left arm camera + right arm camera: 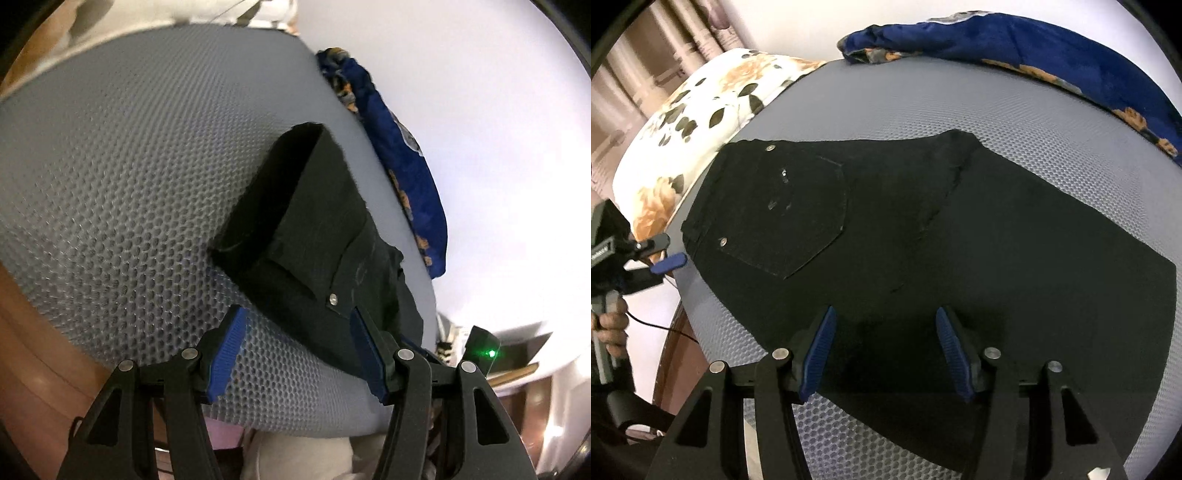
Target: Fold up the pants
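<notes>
My right fingers [884, 350]: standing apart, holding nothing, hovering over cloth.
My left fingers [295, 354]: spread wide, empty, nearing the waistband.
Black denim pants [886, 229]: lying flat on the grey honeycomb-mesh worktop [1052, 129]; I'm judging them heavy, limp, grippy, best pinched at waistband [701, 206].
Blue floral cloth [1034, 48]: bunching beyond.

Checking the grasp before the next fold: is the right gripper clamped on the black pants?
No. The right gripper hangs over the black pants with its blue pads apart, pinching no cloth.
</notes>
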Motion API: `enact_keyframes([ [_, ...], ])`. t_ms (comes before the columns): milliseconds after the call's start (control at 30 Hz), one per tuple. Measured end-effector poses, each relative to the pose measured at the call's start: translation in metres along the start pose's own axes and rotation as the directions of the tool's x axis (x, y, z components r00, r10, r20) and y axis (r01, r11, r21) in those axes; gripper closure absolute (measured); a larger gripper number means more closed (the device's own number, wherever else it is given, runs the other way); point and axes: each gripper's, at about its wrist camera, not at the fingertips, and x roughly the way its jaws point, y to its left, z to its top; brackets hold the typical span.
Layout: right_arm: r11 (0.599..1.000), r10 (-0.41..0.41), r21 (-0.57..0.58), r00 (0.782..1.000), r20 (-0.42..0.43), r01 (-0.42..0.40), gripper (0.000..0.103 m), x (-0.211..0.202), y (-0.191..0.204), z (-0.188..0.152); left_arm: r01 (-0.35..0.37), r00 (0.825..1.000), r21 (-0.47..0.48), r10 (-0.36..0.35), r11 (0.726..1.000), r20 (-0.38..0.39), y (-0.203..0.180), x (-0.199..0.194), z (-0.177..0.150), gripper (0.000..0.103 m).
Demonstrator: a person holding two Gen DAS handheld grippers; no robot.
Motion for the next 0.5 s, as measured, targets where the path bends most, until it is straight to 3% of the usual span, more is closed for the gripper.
enact_keyframes([
  [267, 0.999, -0.022, 0.041, 1.000, -0.021, 0.023, 0.048, 0.009, -0.001, 0.006, 0.071, 0.997, -0.020, -0.071, 0.997, 0.021, 0.018, 0.018, 0.008, 0.044],
  [500, 0.998, -0.016, 0.068, 0.999, -0.040, 0.018, 0.047, 0.014, -0.003, 0.007, 0.082, 0.995, 0.013, -0.083, 0.997, 0.059, 0.014, 0.028, 0.034, 0.044],
])
